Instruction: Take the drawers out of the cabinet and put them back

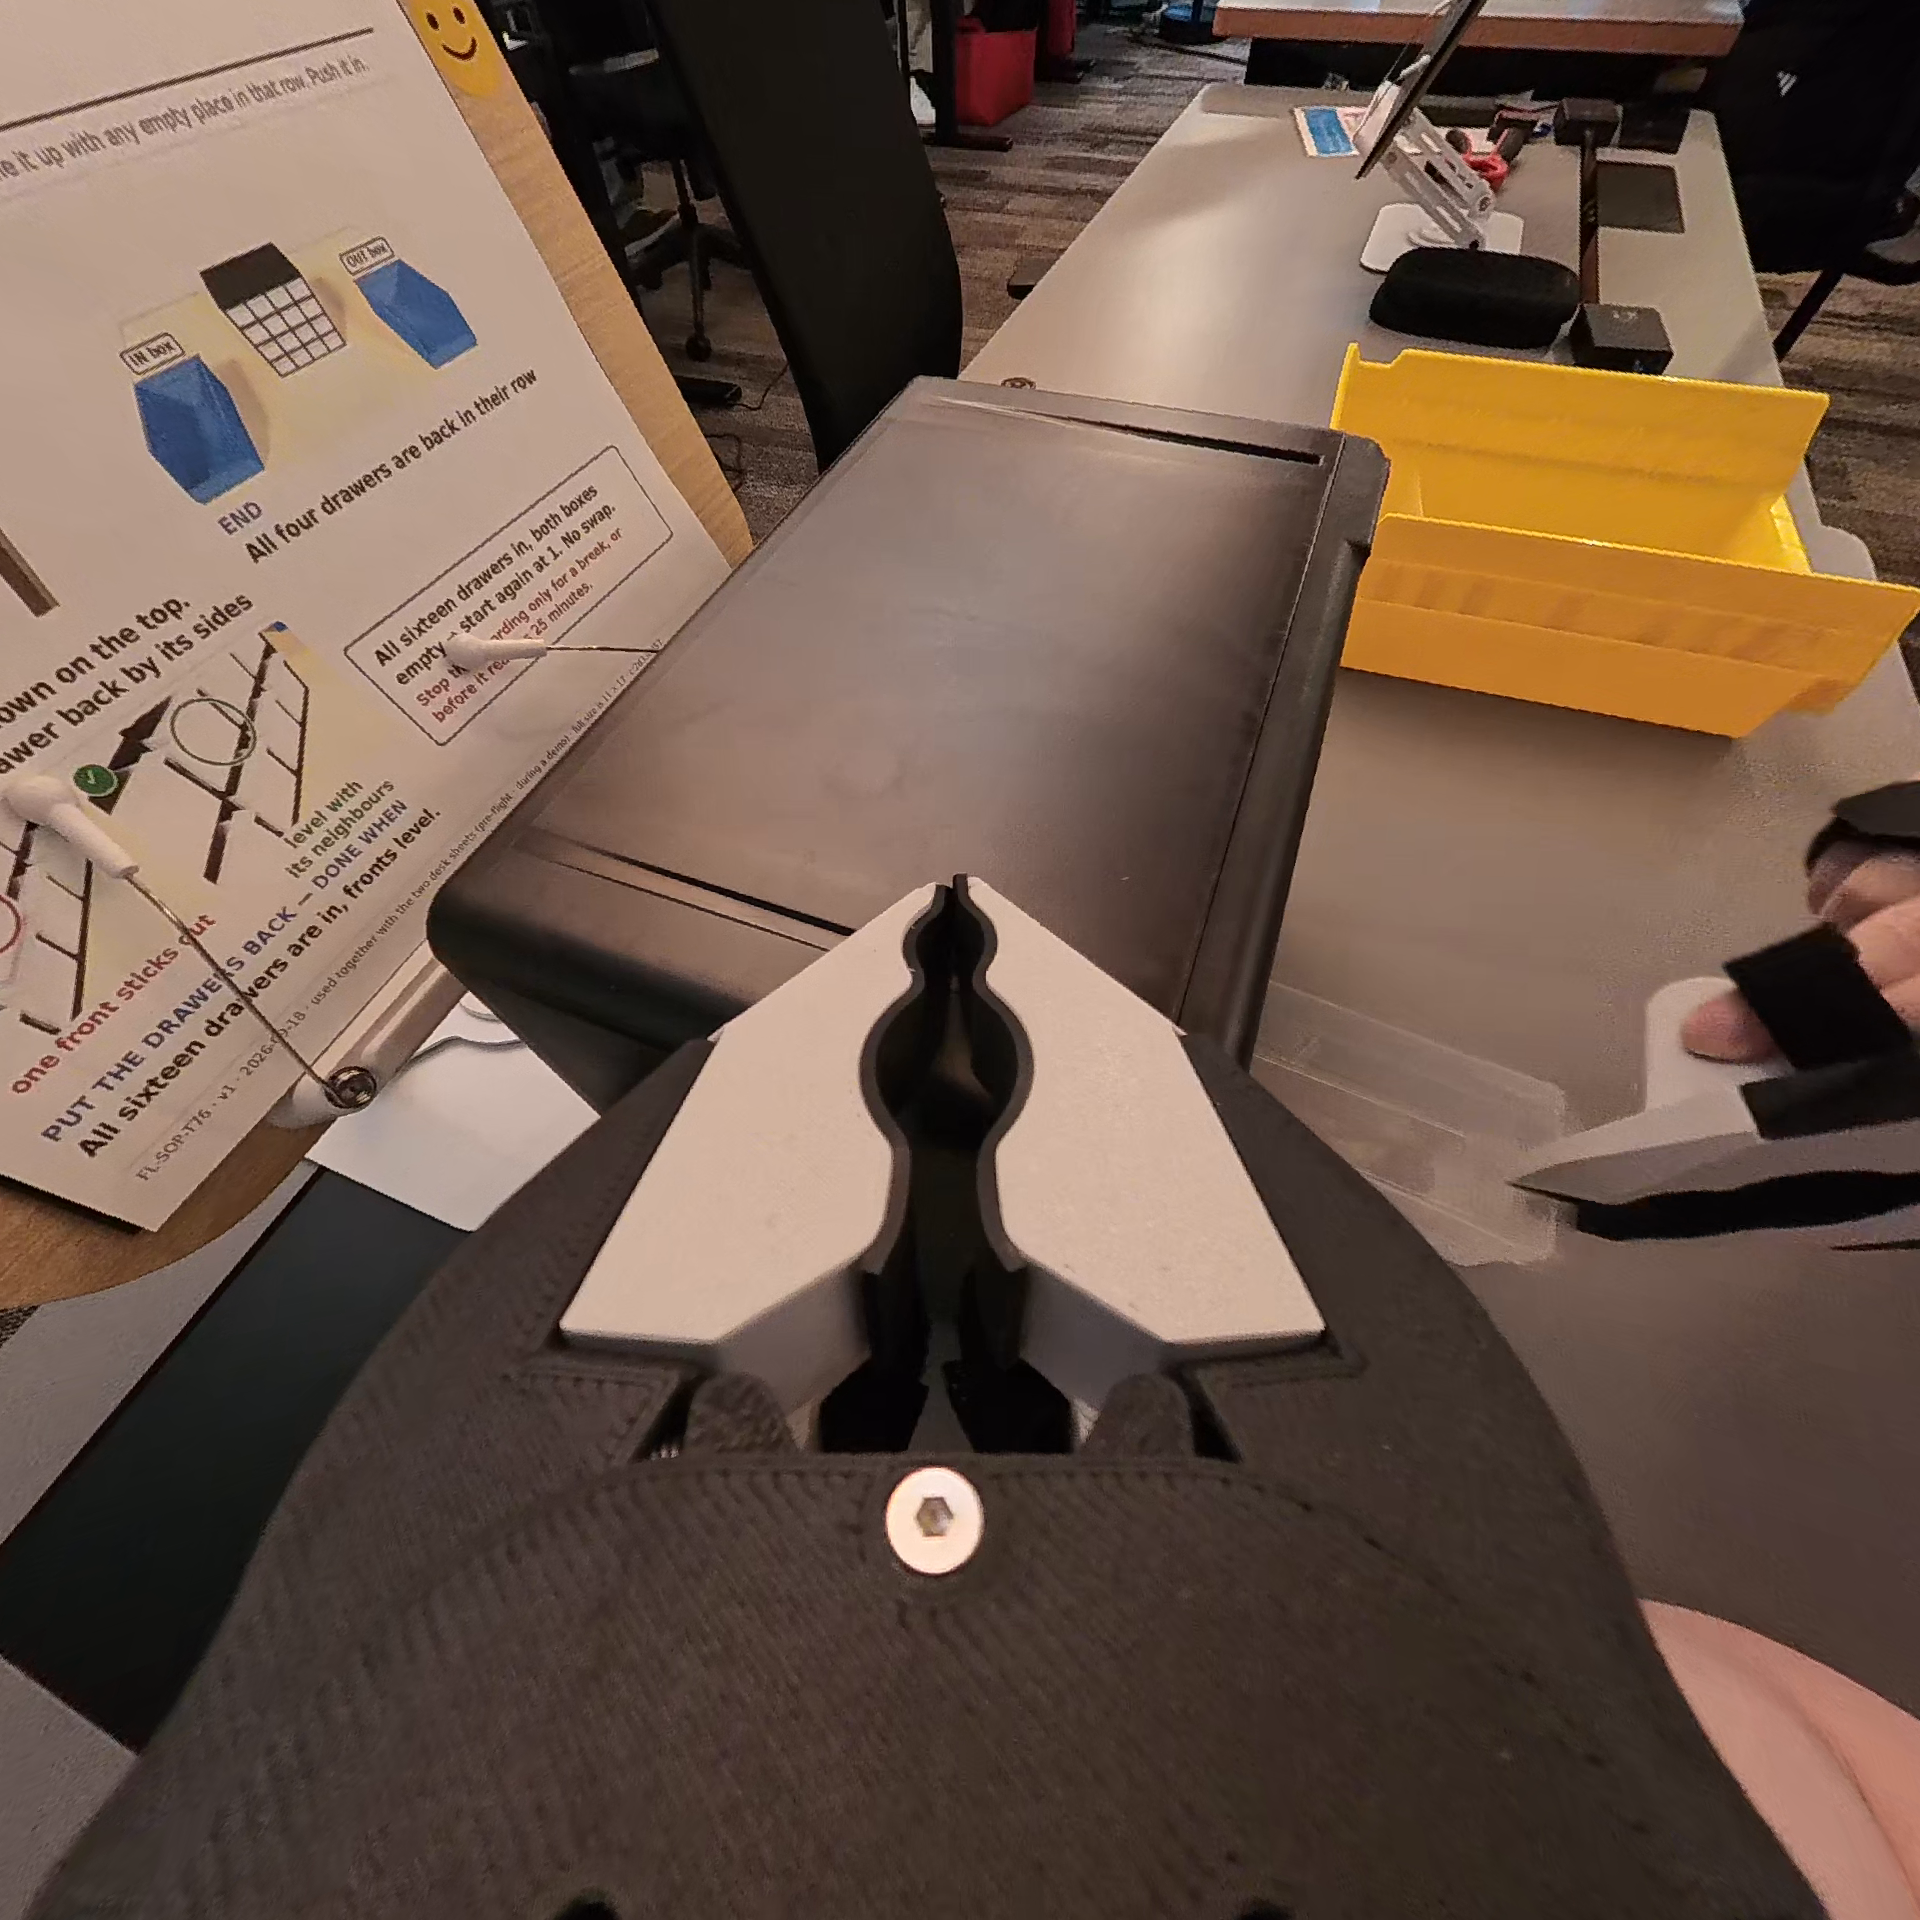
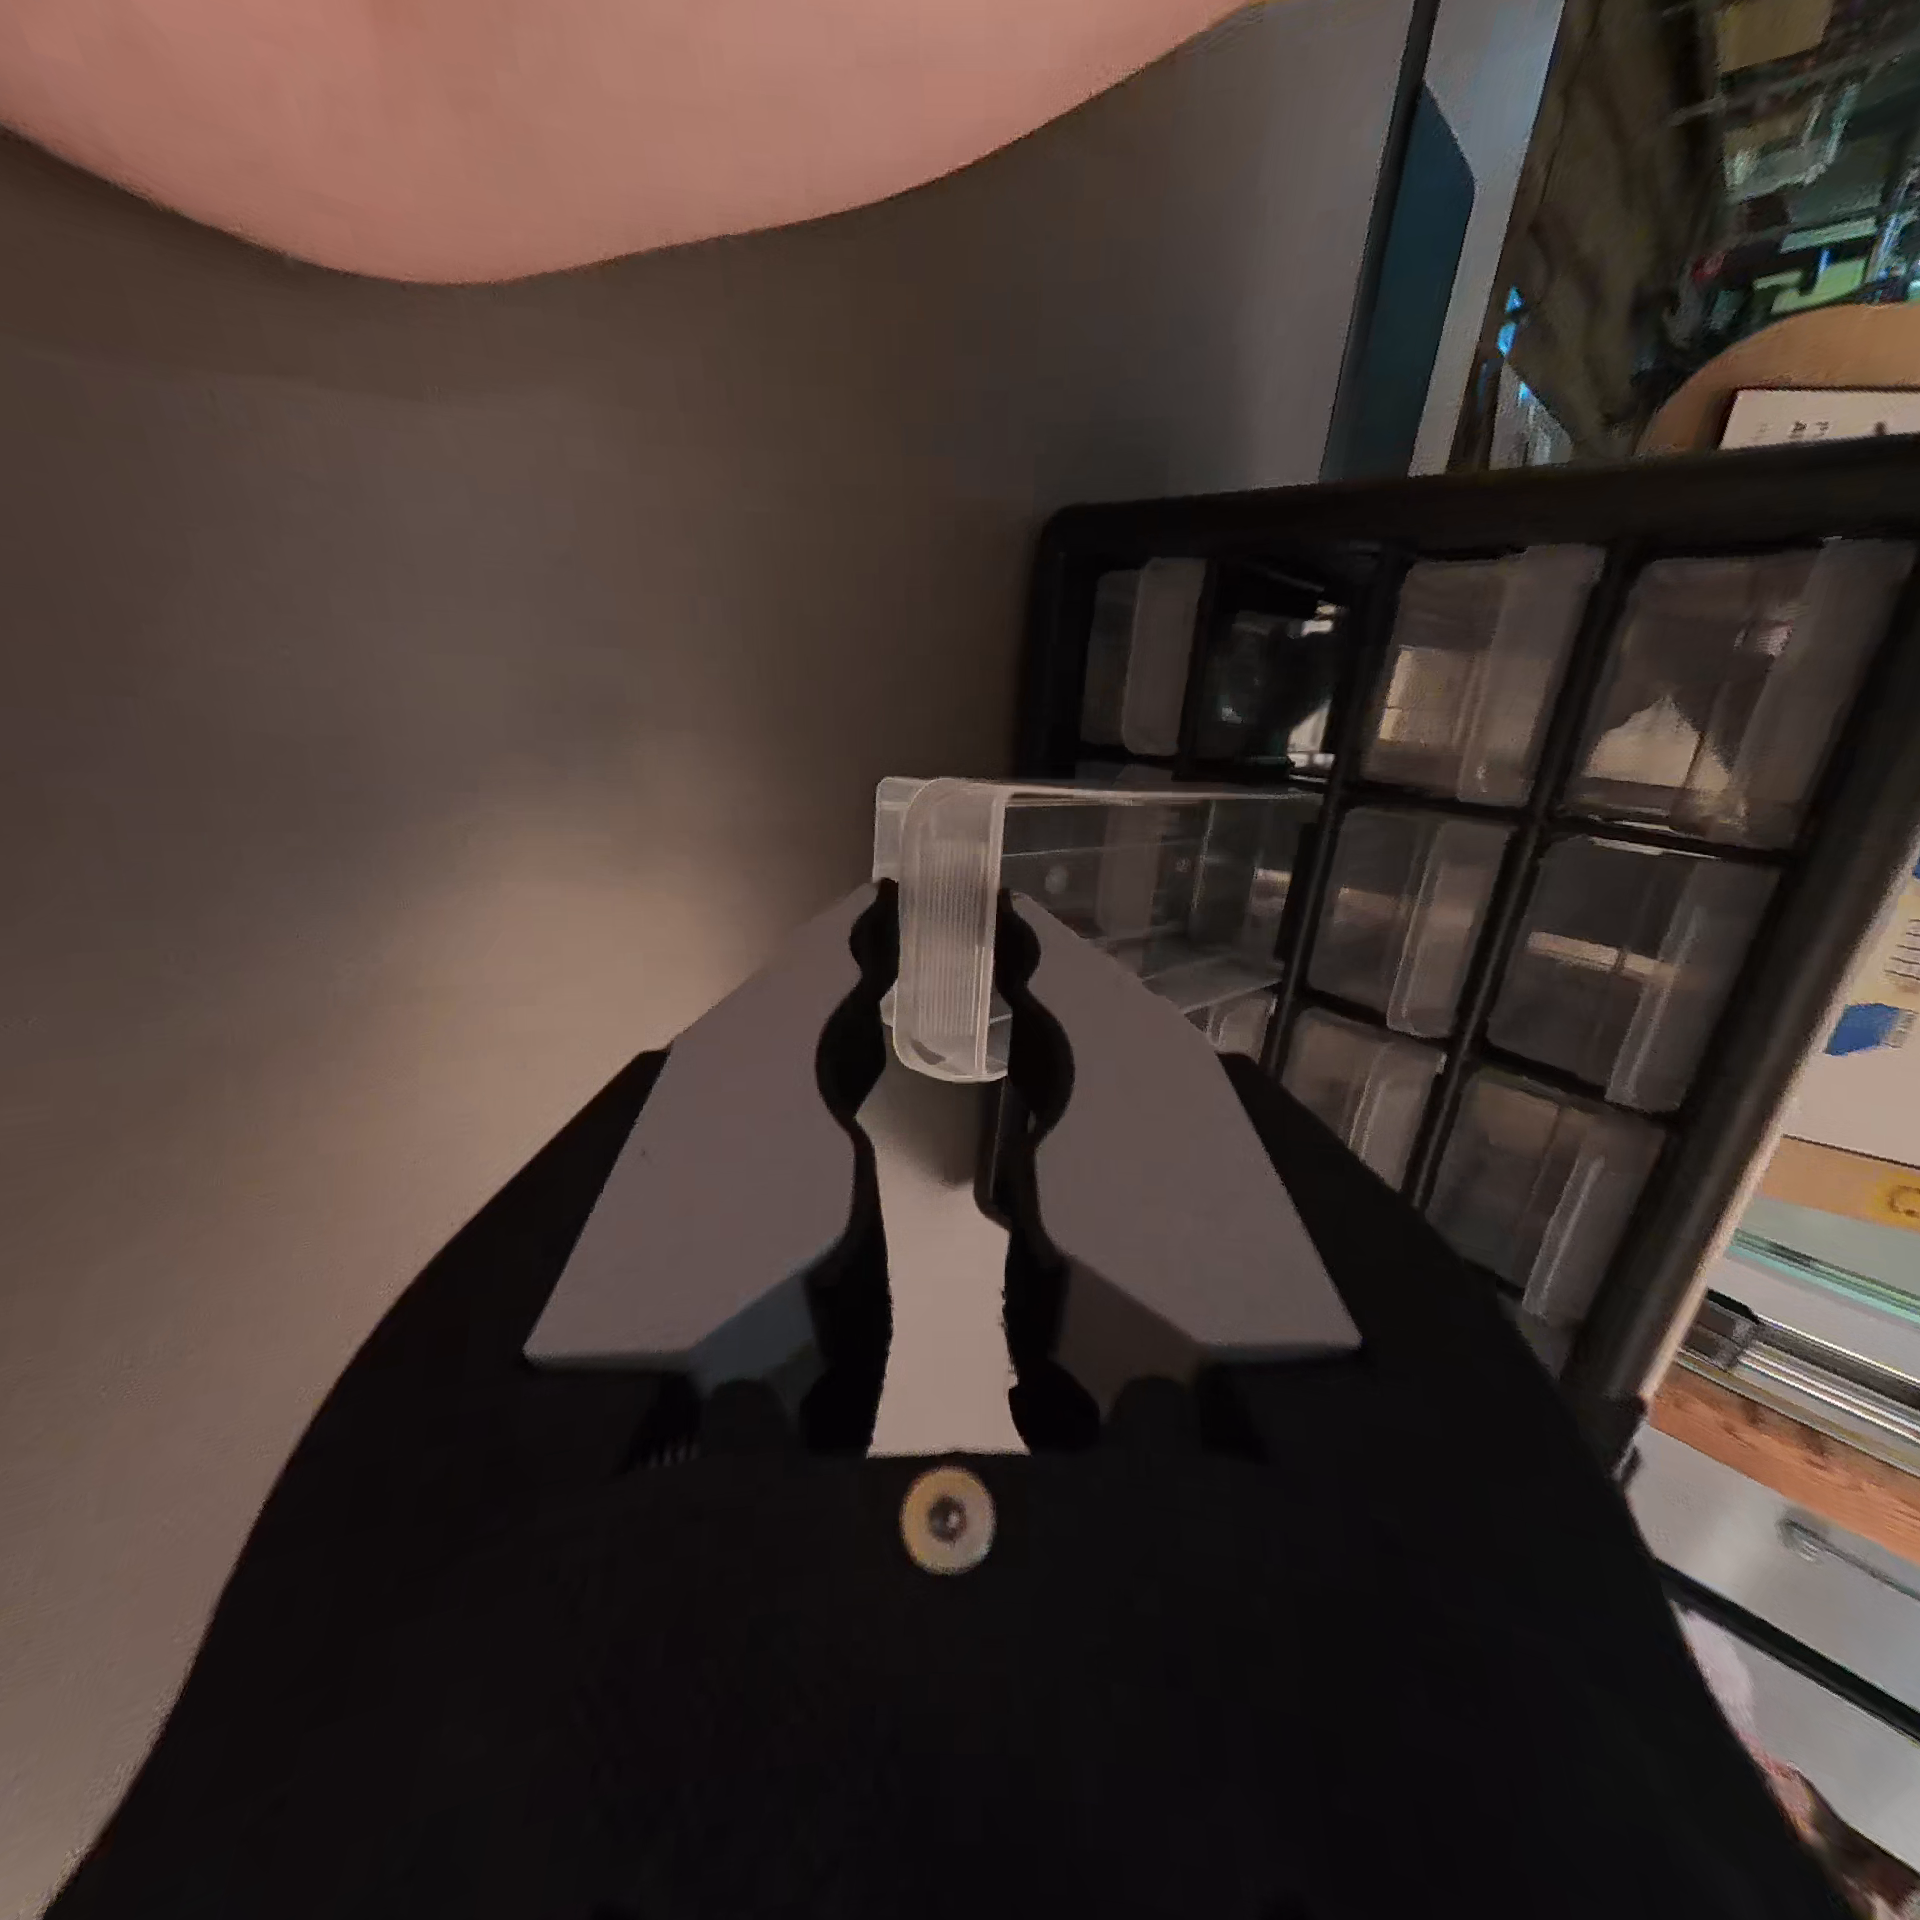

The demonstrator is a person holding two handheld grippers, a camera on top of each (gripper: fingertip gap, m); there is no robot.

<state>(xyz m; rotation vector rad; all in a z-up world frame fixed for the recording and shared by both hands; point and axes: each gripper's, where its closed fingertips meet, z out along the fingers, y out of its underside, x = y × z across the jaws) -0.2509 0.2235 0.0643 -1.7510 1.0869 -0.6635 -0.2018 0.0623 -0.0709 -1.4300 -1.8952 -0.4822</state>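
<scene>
Right gripper: we see it clamped on the clear drawer handle (centre frame).
Left gripper: closed, empty, above cabinet top.

Clear glossy plastic drawer; matt black plastic cabinet; smooth yellow plastic bin; paper sheet.

Office, desks, swivel chair, carpet

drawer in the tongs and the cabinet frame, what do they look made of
Drawer: clear hard plastic, glossy; you see through its walls, and the pull tab is ribbed and slightly frosted. Cabinet: black plastic by the look, semi-matte, with moulded rounded corners and thin dividers, though painted metal cannot be ruled out.
</scene>
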